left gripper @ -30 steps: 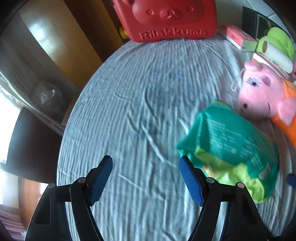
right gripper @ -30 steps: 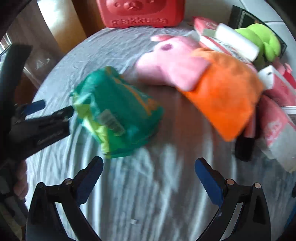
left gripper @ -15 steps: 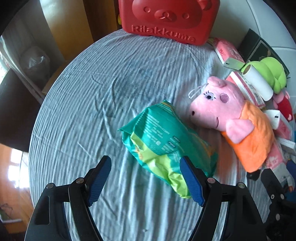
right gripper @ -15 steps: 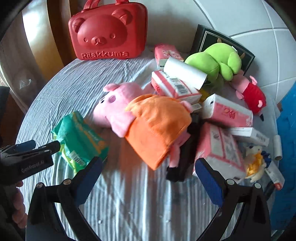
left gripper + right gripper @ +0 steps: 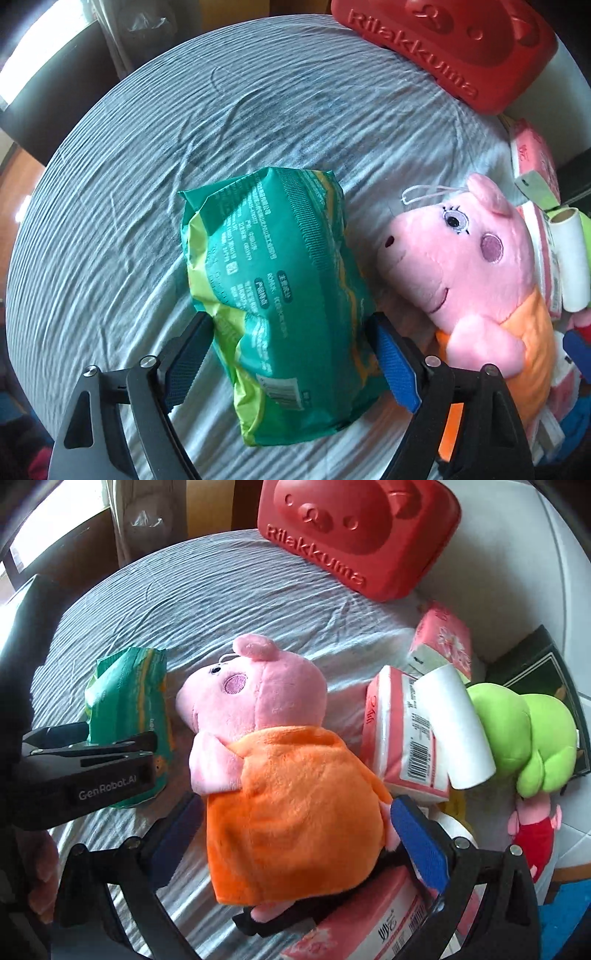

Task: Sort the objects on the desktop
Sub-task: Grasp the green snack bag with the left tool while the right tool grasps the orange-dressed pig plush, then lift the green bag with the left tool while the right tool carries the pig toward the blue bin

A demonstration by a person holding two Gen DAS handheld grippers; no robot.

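the left gripper (image 5: 291,354) is spread wide around a green packet (image 5: 280,295) lying on the grey striped cloth (image 5: 147,147) that covers the round table. its blue pads (image 5: 395,365) sit on either side of the packet's near half, very close to its sides, though whether they actually press it i cannot tell; the packet looks to be resting flat on the cloth, not lifted. just to the right of the packet lies a pink pig toy (image 5: 461,266) in an orange dress, snout pointing at the packet, nearly touching it.

the right gripper (image 5: 295,830) is also wide open, its fingers straddling the pig toy's orange body (image 5: 295,812), one pad (image 5: 421,845) by the toy's back and the other half hidden under its front. no squeeze shows in the plush.

behind the toy there is a pile: pink tissue packs (image 5: 402,738), a white paper roll (image 5: 461,727) on top of one, a green soft toy (image 5: 532,734) and a small red one (image 5: 535,838). a red case (image 5: 362,531) with a bear face stands at the far edge of the table.
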